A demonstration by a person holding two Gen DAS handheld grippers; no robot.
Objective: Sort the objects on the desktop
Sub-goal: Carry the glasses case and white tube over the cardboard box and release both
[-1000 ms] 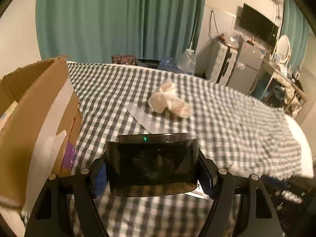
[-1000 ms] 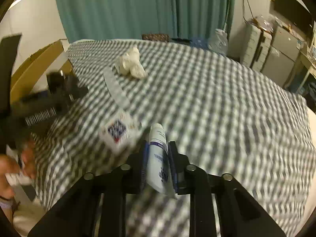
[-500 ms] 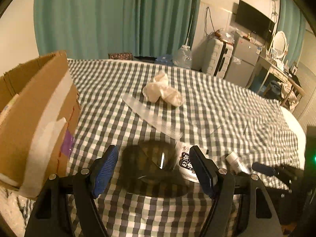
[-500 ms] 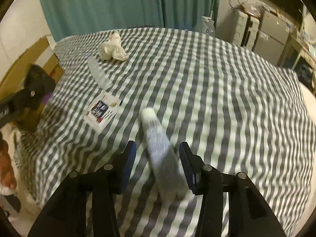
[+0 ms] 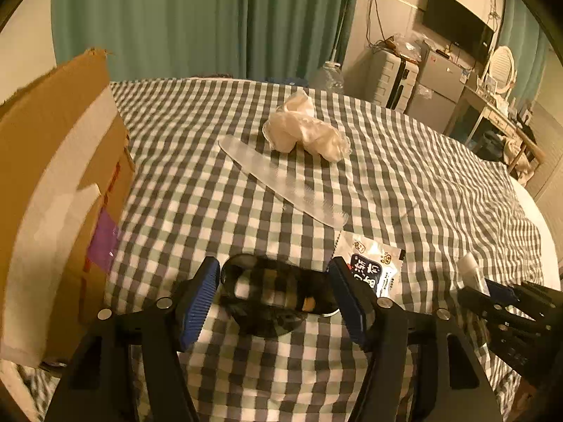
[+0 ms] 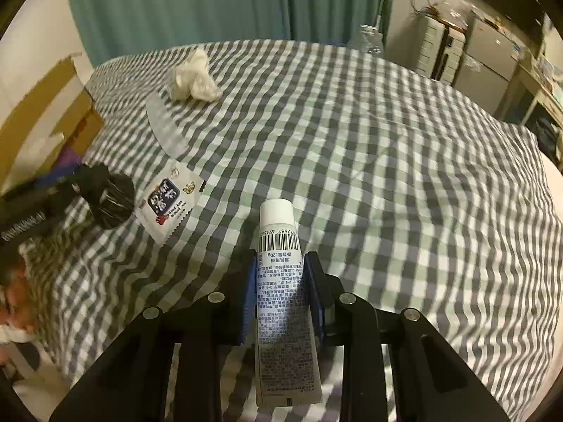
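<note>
Tube [image 6: 281,302] clenched by just-closing right tool [image 6: 280,263]; left tool's [image 5: 274,277] hold on dark object [image 5: 278,299] unclear.

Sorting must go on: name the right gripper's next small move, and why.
Probably lift the tube straight up: the jaws of the right gripper have just been closing, its pads now press both sides of the tube, which lies on the cloth.

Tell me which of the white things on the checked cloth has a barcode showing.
The white tube between the right gripper's jaws; the crumpled tissue and sachet show none.
</note>
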